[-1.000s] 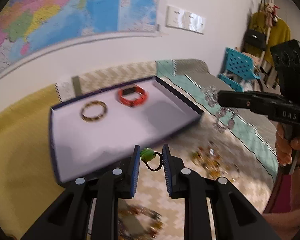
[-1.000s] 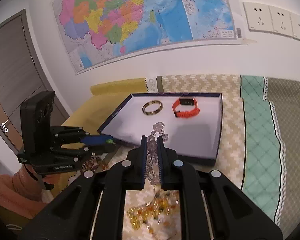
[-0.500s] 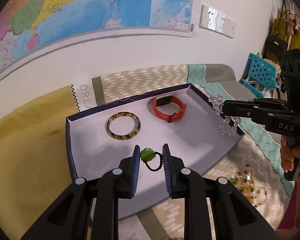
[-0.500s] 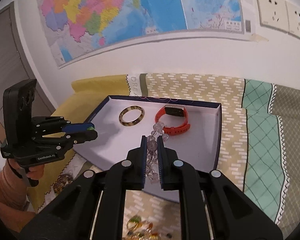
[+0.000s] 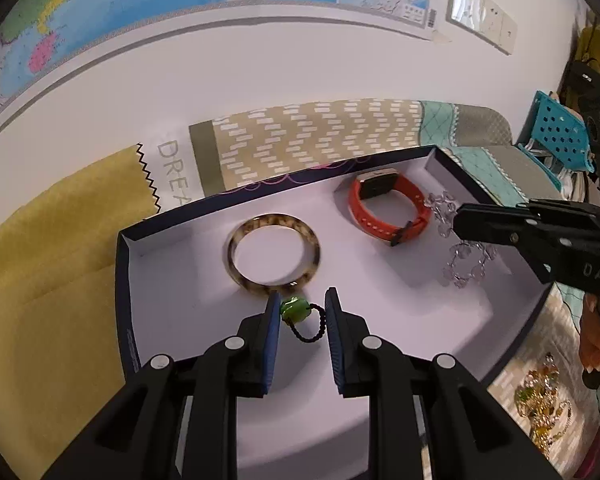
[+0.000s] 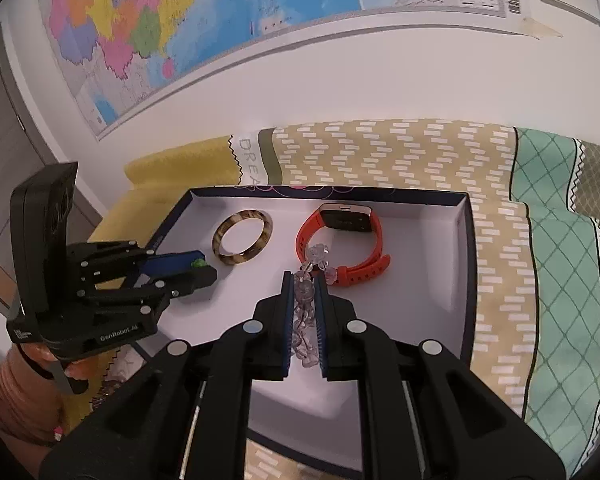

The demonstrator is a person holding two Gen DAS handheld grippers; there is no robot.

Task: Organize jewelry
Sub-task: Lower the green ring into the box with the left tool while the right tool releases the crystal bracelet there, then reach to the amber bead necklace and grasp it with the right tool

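Step in hand: I have both pieces over the shallow navy-walled box with a white floor [image 6: 466, 240] — delivery, not yet release.
Left gripper [image 5: 302, 312]: jaws narrow, pinching a green bead on a black cord loop [image 5: 293, 307], just in front of the tortoiseshell bangle [image 5: 274, 256] in the box.
Right gripper [image 6: 304, 300]: jaws nearly shut on a clear crystal-bead bracelet [image 6: 306, 304], just beside the orange watch [image 6: 340, 240] in the box.
Next move: I'd lower each to bare box floor, then open — clear of the bangle and watch.

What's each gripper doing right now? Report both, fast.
Left gripper: shut on the green-bead black cord bracelet.
Right gripper: shut on the clear crystal bead bracelet.
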